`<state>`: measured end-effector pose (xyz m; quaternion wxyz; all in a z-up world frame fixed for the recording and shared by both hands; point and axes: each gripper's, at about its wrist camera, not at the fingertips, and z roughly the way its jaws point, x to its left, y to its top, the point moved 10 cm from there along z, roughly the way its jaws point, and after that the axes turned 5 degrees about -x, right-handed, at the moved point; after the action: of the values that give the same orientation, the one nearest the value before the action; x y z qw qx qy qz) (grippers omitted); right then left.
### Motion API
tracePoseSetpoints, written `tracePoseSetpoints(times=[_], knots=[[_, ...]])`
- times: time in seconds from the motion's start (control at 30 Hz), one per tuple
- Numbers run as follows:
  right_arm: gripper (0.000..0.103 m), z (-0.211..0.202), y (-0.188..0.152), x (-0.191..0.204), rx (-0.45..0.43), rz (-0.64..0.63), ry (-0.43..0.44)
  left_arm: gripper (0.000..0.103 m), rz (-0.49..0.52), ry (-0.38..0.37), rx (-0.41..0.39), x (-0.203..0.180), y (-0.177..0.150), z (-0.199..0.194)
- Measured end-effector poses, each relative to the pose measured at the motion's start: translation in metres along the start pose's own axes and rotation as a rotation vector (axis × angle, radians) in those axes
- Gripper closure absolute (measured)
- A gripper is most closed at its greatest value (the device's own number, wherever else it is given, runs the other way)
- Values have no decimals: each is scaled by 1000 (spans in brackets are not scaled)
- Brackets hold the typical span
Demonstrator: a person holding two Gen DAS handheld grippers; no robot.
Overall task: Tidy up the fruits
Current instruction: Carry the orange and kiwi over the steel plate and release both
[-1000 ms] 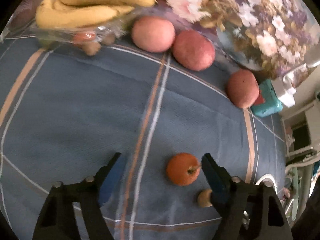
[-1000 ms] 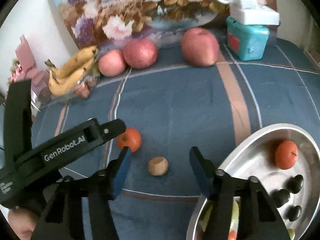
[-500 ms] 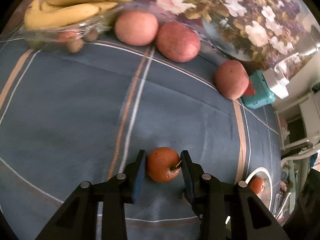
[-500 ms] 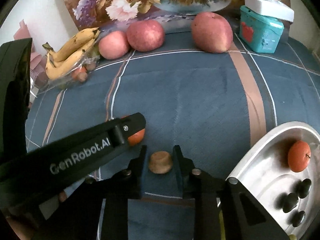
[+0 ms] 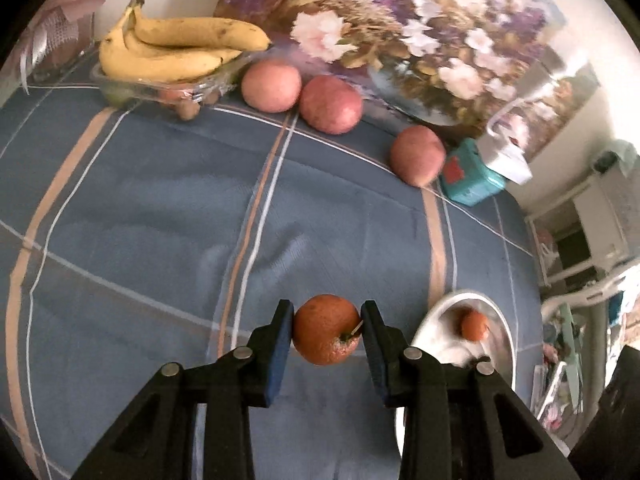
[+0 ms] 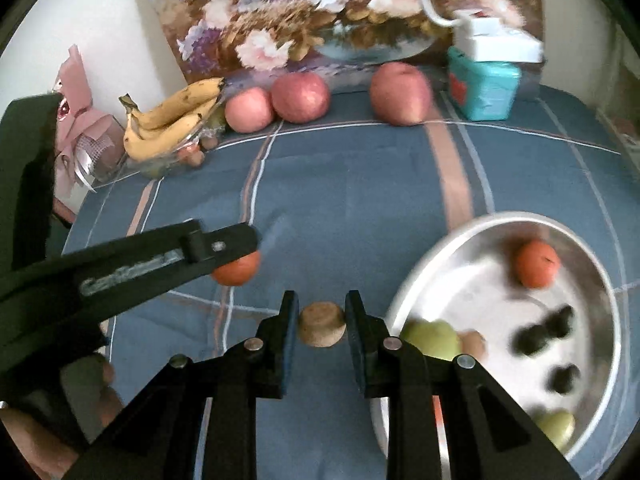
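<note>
My left gripper [image 5: 326, 330] is shut on an orange tangerine [image 5: 325, 329] and holds it above the blue checked cloth. The tangerine also shows in the right wrist view [image 6: 237, 269] under the left gripper's finger. My right gripper [image 6: 322, 324] is shut on a small brown round fruit [image 6: 322, 325], lifted just left of the metal bowl [image 6: 608, 304]. The bowl holds another tangerine [image 6: 536, 263], dark small fruits [image 6: 540, 334] and green fruits [image 6: 434, 336]. The bowl also shows in the left wrist view [image 5: 506, 344].
Three red apples [image 5: 330, 104] lie in a row at the back by a flower painting [image 5: 400, 28]. Bananas [image 5: 172, 54] lie on a clear tray at back left. A teal box [image 5: 470, 182] with a white box on it stands at back right.
Both grippers have closed on their fruits and lifted them off the cloth, moving right toward the metal bowl.
</note>
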<state>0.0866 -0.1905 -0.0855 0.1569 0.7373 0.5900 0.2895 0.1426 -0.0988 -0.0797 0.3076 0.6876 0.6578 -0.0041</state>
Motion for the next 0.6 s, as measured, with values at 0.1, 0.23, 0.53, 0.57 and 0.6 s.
tracePoseSetpoints(times=[0.1,0.23,0.53,0.57,0.6], knots=[[78,-22,-7,-13,-25,0,-39,66,32,-25,19,-16,-17,-7],[78,-41,-26,-38,-17,4,-116,66,104,-64,66,-50,-47,-7],[78,-52,-63,-95,56,92,-185,66,239,-102,156,-101,-94,15],[78,-50,-66,-100,70,95,-190,66,223,-113,183,-102,-100,18],[78,-49,-70,-104,84,98,-194,66,214,-119,201,-103,-103,20]])
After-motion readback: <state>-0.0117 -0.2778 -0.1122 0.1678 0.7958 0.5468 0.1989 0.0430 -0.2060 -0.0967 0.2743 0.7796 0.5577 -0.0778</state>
